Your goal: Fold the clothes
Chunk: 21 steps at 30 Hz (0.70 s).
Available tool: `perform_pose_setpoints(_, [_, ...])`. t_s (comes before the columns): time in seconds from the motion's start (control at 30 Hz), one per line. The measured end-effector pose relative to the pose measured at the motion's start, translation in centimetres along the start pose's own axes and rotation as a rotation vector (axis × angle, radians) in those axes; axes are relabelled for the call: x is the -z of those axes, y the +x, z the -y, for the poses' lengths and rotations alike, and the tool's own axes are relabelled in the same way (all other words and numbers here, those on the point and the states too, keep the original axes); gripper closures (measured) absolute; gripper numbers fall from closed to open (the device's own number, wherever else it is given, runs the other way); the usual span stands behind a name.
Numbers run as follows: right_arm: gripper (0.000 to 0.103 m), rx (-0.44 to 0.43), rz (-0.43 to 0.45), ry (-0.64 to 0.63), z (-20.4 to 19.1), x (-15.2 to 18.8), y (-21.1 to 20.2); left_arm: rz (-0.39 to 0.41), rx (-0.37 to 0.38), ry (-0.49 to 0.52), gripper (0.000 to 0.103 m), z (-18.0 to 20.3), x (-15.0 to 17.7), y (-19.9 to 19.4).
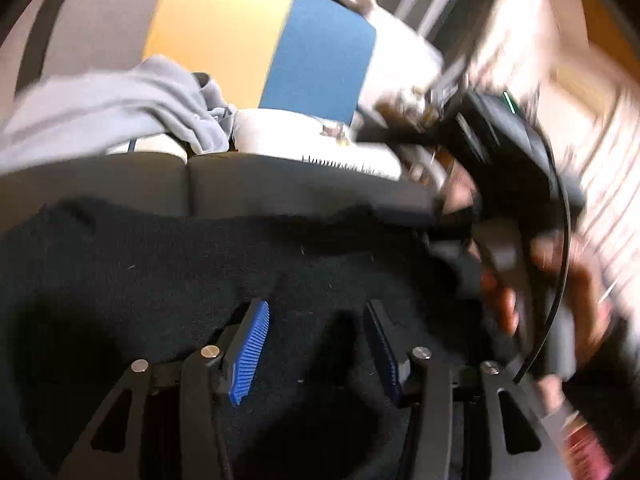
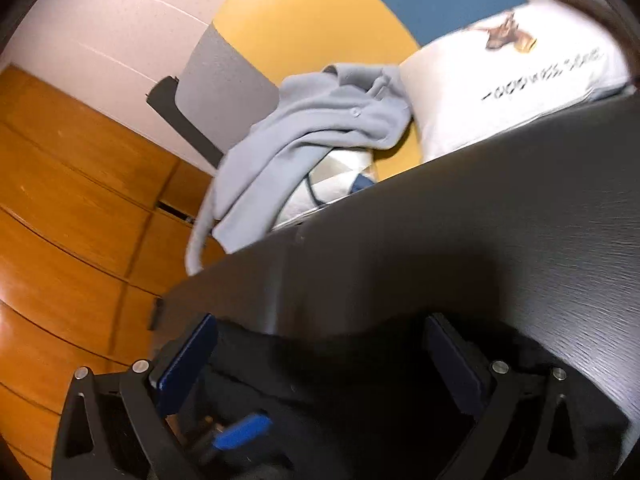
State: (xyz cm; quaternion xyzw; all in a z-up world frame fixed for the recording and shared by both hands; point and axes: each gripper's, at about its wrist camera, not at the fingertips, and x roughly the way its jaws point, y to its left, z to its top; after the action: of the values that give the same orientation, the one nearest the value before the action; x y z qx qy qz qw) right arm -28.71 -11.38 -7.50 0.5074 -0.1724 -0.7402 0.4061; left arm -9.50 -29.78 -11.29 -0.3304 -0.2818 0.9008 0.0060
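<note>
A dark table [image 2: 500, 216] is seen filling the lower half of both wrist views, its far edge running across the frame and its near-left corner ending above a wood floor [image 2: 60, 220]. Open table is left between the black garment [image 1: 200, 280] and the far edge. The black garment, the nearest of the clothes, is spread over the near part of the table and lies under both grippers.

Behind the table, a wall panelled in yellow [image 1: 216, 28] and blue [image 1: 320, 60] is shown, with a grey panel beside it. A grey garment [image 2: 304, 136] is heaped at the far edge and hangs over the table's left side; a white printed shirt [image 2: 512, 76] is lying just beside it, to the right.

The left gripper [image 1: 320, 352] is held over the black cloth with its blue-padded fingers [image 1: 250, 352] apart; cloth lies between them, but no pinch is seen. The right gripper [image 2: 320, 364] is likewise spread wide above the black cloth, its pads in shadow. In the left view it appears at the right, blurred, in a hand [image 1: 560, 280].

A blue object [image 2: 244, 432] low in the right view is too blurred to be identified. The print on the white shirt cannot be read.
</note>
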Motion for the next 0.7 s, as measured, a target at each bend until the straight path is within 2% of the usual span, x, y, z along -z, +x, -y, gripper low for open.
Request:
perform_pose_setpoints(0.07, [0.0, 0.064, 0.035, -0.077, -1.4, 1.1, -1.9, 0.058, 0.052, -0.128, 0.054, -3.3, -0.6, -2.5])
perform_pose_setpoints(0.13, [0.0, 0.182, 0.063, -0.201, -3.3, 2.9, -3.2, 0.099, 0.083, -0.23, 0.053, -6.8, -1.4, -4.5])
perform_pose_setpoints(0.17, [0.0, 0.248, 0.075, -0.286, -4.5, 4.3, -3.1, 0.097, 0.109, -0.264, 0.053, -8.2, -1.9, -4.9])
perform_pose_setpoints(0.23, [0.0, 0.327, 0.069, -0.394, -6.0, 6.6, -2.5, 0.085, 0.164, -0.324, 0.052, -10.7, -2.8, -5.6])
perform_pose_setpoints(0.3, [0.0, 0.392, 0.059, -0.487, -7.0, 9.2, -1.3, 0.046, 0.189, -0.331, 0.052, -11.6, -3.5, -5.3])
perform_pose_setpoints(0.4, [0.0, 0.442, 0.027, -0.555, -6.8, 11.2, 0.5, 0.054, 0.091, -0.275, 0.051, -11.4, -4.4, -5.0])
perform_pose_setpoints(0.43, [0.0, 0.457, 0.017, -0.574, -6.7, 11.8, 1.1, 0.042, 0.103, -0.282, 0.051, -11.4, -4.7, -4.6])
perform_pose_setpoints(0.5, [0.0, 0.436, 0.02, -0.522, -5.9, 11.2, 0.7, -0.002, 0.123, -0.312, 0.049, -11.6, -5.2, -3.6])
perform_pose_setpoints(0.53, [0.0, 0.434, 0.024, -0.523, -5.8, 11.2, 0.6, -0.042, 0.108, -0.326, 0.049, -11.5, -5.4, -2.7])
perform_pose_setpoints(0.67, [0.0, 0.443, 0.03, -0.534, -5.9, 11.3, 0.9, -0.103, 0.052, -0.32, 0.049, -11.0, -5.8, -1.5])
perform_pose_setpoints(0.7, [0.0, 0.441, 0.032, -0.533, -5.9, 11.3, 0.8, -0.119, 0.062, -0.326, 0.05, -10.9, -6.0, -1.2])
